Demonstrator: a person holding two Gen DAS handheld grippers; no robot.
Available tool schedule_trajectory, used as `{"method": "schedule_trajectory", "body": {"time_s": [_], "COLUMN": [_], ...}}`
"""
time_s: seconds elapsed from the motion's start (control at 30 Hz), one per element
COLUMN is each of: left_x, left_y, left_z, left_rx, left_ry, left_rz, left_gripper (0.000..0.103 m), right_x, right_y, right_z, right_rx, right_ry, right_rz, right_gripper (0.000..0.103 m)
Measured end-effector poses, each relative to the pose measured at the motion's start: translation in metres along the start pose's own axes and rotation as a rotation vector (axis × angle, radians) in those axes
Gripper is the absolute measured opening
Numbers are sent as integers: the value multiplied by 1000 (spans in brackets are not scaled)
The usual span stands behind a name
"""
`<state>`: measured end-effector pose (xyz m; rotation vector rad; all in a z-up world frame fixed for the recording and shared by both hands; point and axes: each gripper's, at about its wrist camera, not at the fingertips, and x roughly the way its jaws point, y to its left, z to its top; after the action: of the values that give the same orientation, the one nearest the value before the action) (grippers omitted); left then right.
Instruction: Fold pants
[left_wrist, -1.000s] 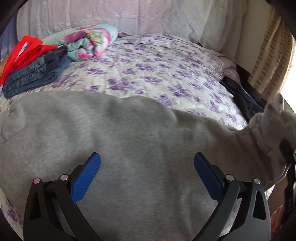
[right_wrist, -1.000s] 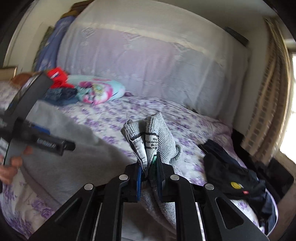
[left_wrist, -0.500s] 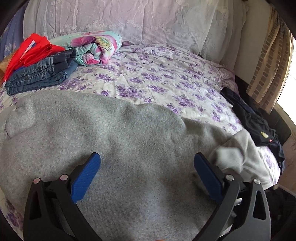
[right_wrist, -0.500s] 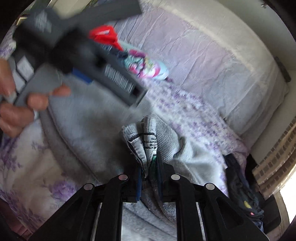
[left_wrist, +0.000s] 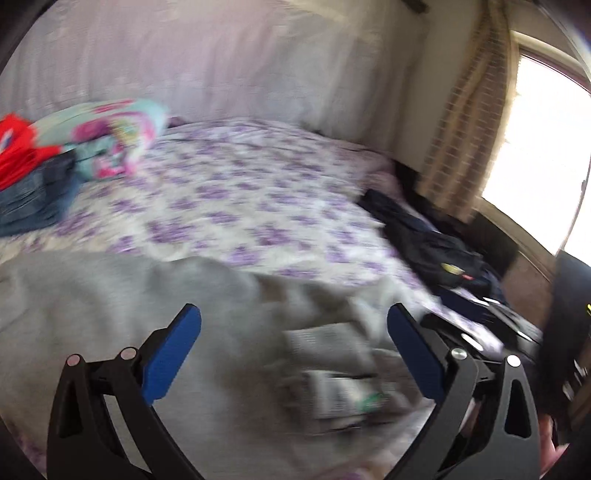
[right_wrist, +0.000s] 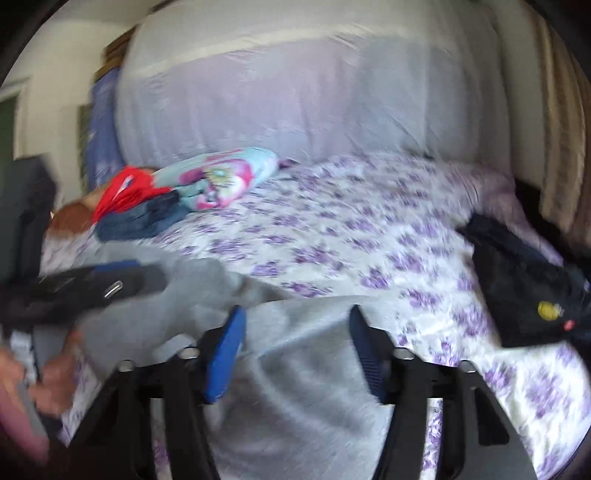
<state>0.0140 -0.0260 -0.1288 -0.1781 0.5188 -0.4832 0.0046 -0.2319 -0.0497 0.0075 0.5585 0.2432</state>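
Your right gripper (right_wrist: 295, 354) has just been opening, and now its blue pads (right_wrist: 225, 354) stand apart with nothing pinched between them. It hangs just over the gray pants (right_wrist: 303, 387). Your left gripper (left_wrist: 295, 354) is wide open too and holds nothing. The pants lie spread on the bed (left_wrist: 236, 206), close to you, with a bunched end and a white label (left_wrist: 343, 391) between the left pads.

Farther back on the flowery sheet sits a pile of folded clothes: a red top (right_wrist: 125, 192), blue jeans (right_wrist: 144, 218) and a bright colorful blanket (right_wrist: 221, 177). A dark piece of clothing (right_wrist: 524, 291) lies at the right edge of the bed, well apart from the pants. A big white headboard cover (right_wrist: 314, 103) stands behind. Everything looks blurry.
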Motion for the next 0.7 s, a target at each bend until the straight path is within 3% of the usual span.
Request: {"method": "schedule_trajectory", "body": {"time_s": [0.03, 0.07, 0.13, 0.2, 0.3, 0.4, 0.57, 0.7], "left_x": [4, 9, 25, 52, 91, 88, 83, 90], "left_y": [-14, -25, -41, -43, -27, -25, -15, -19], "left_z": [-1, -4, -9, -18, -36, -38, -35, -36], "left_rx": [33, 63, 108, 115, 56, 71, 44, 66], "left_ry": [9, 21, 65, 169, 332, 314, 311, 324], "left_rz": [-33, -57, -85, -68, -31, -31, -49, -21], "left_gripper": [98, 97, 90, 82, 84, 85, 89, 92], "right_x": [11, 21, 48, 78, 80, 74, 22, 32], "right_y": [-12, -22, -41, -53, -54, -47, -52, -47], "right_z": [3, 6, 8, -5, -23, -20, -16, -45], "right_rx": [60, 98, 160, 209, 234, 194, 263, 183], "right_ry": [32, 58, 133, 260, 258, 246, 149, 256], "right_rz": [32, 56, 49, 53, 88, 64, 158, 87], "right_gripper": [26, 22, 18, 18, 17, 20, 26, 32]}}
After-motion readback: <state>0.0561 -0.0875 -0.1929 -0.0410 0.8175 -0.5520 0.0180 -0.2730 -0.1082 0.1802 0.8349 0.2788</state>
